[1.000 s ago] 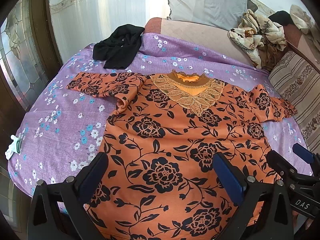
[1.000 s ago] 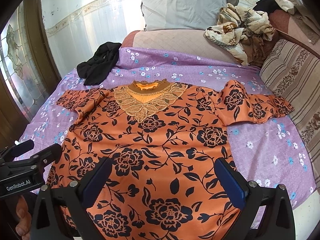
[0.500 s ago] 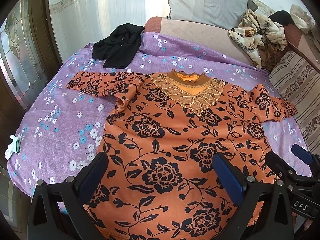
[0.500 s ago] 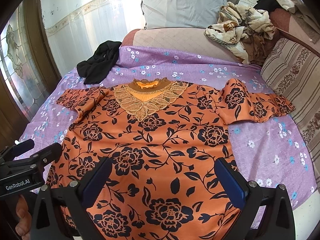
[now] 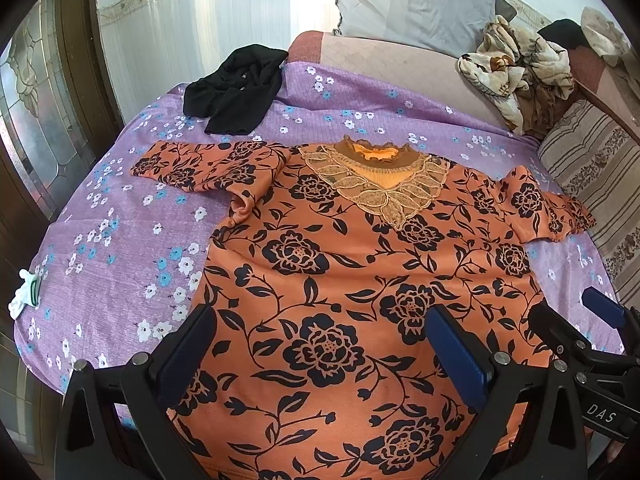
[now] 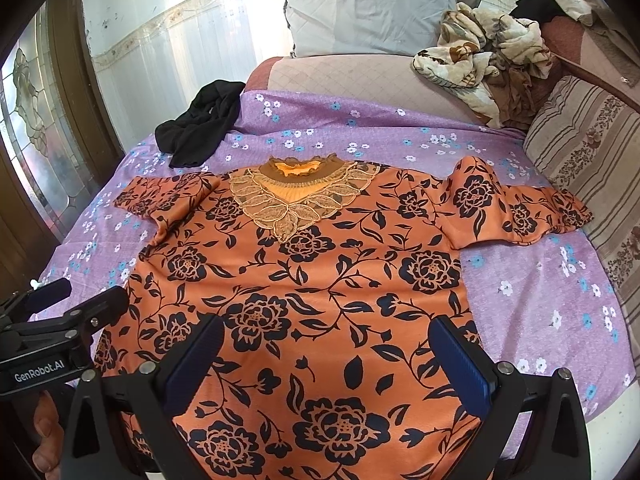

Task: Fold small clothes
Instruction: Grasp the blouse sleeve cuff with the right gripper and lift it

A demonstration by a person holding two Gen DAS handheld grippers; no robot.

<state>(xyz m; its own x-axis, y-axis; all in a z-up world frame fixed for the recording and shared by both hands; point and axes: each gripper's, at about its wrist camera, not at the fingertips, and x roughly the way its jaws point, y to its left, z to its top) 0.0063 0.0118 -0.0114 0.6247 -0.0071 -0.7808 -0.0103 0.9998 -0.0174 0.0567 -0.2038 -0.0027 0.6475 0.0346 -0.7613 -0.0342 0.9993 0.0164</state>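
An orange blouse with black flowers and a lace collar lies spread flat, face up, on a purple flowered bedsheet, both sleeves out to the sides. My left gripper is open and empty, hovering over the blouse's lower left part. My right gripper is open and empty over the lower right part. Each gripper shows at the edge of the other's view: the right in the left wrist view, the left in the right wrist view.
A black garment lies at the far left of the bed. A grey pillow, a crumpled floral cloth and a striped cushion sit at the back and right. A small white item lies at the left bed edge.
Both grippers have drifted very slightly; the blouse has not moved and the jaws stay open.
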